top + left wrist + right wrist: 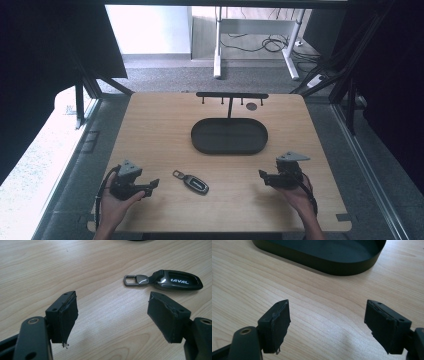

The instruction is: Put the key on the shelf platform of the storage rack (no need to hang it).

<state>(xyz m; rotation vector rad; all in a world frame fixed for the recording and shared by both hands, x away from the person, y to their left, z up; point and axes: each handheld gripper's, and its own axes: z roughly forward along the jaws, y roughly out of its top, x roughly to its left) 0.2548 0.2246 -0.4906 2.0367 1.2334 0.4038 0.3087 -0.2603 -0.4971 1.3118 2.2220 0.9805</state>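
Here a wooden table (150,130) carries a dark oval tray (229,136), which serves as the landmark for all positions given. Behind the tray, at the table's far edge, stands a black rack (231,95) with a crossbar and short pegs hanging from it; a small round dark disc (251,106) lies just beside the rack's post. In front of the tray, toward the person's side and slightly left of its centre, a black car key (194,183) lies flat on the wood, its metal loop (178,174) pointing toward the tray's left end. In the left gripper view the key (178,283) bears white lettering and lies just beyond the right-hand jaw, touching neither jaw. The left gripper (150,186) is held in the left hand (116,205) in front of and well to the left of the tray, its jaws spread wide apart over bare wood with nothing between them. The right gripper (264,176) is held in the right hand (299,196) in front of the tray's right end, its jaws likewise wide apart and empty. In the right gripper view the tray (352,266) lies ahead of the jaws, near but apart from them, and its inside appears bare.
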